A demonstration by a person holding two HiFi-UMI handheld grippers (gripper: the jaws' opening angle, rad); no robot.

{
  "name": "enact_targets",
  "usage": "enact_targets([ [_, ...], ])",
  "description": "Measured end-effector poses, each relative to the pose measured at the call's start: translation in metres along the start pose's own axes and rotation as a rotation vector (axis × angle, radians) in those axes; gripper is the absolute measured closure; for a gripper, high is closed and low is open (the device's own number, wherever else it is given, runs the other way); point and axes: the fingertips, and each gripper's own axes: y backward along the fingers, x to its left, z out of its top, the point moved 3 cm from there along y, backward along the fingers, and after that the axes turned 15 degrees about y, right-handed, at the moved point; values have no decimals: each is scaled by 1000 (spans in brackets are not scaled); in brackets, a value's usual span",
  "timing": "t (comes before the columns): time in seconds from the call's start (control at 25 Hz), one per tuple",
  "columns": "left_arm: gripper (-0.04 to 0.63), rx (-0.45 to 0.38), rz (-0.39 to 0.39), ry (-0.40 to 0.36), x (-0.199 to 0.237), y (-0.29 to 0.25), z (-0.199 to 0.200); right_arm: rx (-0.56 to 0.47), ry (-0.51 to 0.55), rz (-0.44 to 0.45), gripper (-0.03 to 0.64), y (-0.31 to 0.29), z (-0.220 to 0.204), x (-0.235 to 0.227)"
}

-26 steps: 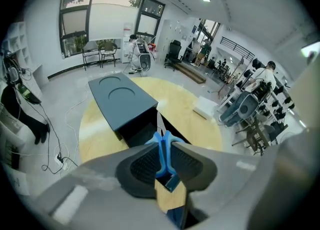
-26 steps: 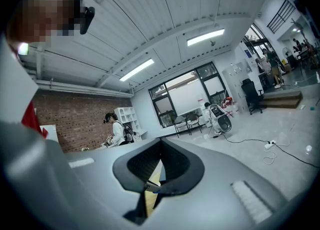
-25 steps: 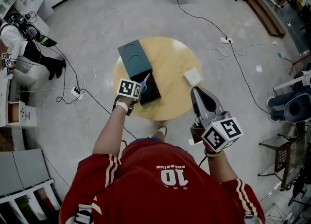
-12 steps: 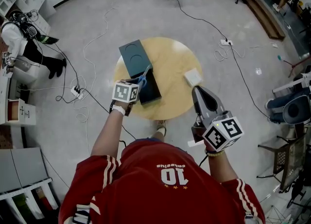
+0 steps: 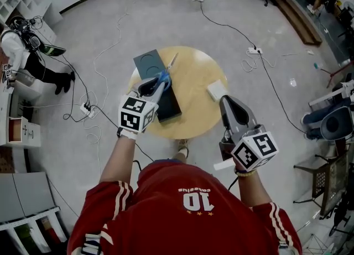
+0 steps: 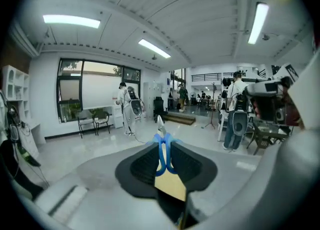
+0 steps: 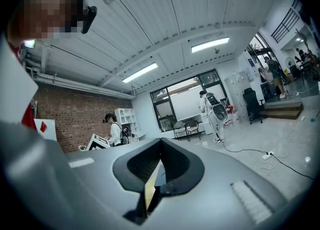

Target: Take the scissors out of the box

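The scissors have blue handles and a silver blade that points away from me. My left gripper is shut on the handles and holds them in the air above the dark box on the round wooden table. In the left gripper view the blue handles sit pinched between the pads, with the blade tip sticking out past them. My right gripper hangs over the table's right front edge. Its jaws are shut with nothing in them.
The box's dark lid lies on the table at the back left, touching the box. A small white box sits near the right gripper's tip. Cables trail over the floor around the table. A person stands at the far left.
My left gripper has risen out of the box with the scissors and tilted, so the blade now points over the table's far side. The right gripper has not moved.
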Motion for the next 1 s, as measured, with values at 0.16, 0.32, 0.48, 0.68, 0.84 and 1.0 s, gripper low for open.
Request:
enact_targets([
  [0.16,509,-103,-9,-65,-16,15,28,-10,3,-11,618,0,2,-5],
  [0.32,511,-211,-5,-100,-32,37,51,-27,19,-10,618,0,9,-2],
  [0.48,511,-302,8,-120,-47,58,68,-47,38,-8,618,-2,16,1],
  [0.68,511,-426,5,-147,-69,89,83,-88,80,-12,618,-3,31,9],
  [0.84,512,-496,12,-153,-84,110,85,-117,114,-15,618,-1,40,16],
  [1.0,512,-570,14,-164,-99,129,90,-142,152,-30,618,2,49,22],
])
